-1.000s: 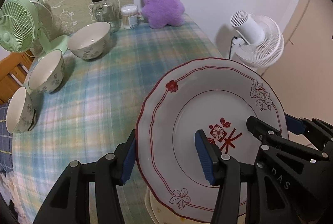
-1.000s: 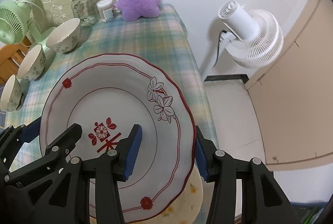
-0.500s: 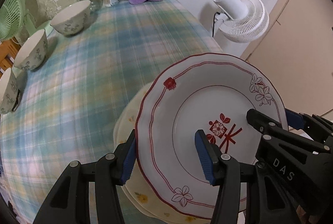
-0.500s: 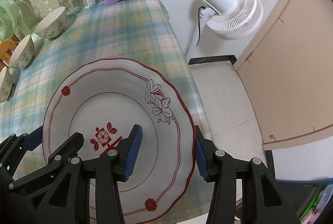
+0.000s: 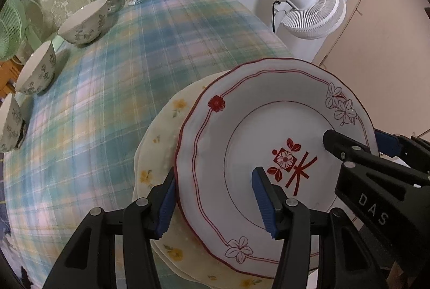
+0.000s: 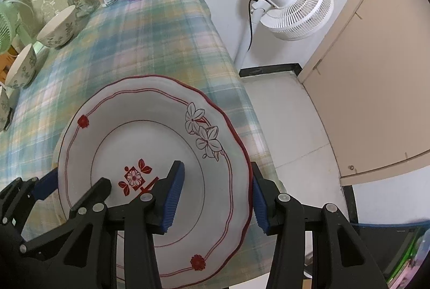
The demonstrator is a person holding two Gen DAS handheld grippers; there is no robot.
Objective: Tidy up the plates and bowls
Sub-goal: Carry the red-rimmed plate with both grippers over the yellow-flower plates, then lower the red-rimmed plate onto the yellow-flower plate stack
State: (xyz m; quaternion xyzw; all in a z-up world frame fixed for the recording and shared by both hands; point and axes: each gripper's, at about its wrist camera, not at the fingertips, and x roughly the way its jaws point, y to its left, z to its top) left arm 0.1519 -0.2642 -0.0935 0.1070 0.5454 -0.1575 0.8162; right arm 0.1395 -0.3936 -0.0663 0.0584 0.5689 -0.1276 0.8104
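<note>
On the right tongs [image 5: 381, 143] beside the red-patterned plate [image 5: 242, 133], white lettering "DAS".

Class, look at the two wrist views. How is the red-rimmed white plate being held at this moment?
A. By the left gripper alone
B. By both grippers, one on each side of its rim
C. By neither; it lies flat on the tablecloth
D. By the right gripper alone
B: the left gripper clamps one edge of the red-rimmed plate while the right gripper clamps the opposite edge, holding it tilted above the yellow-flowered plate.
</note>
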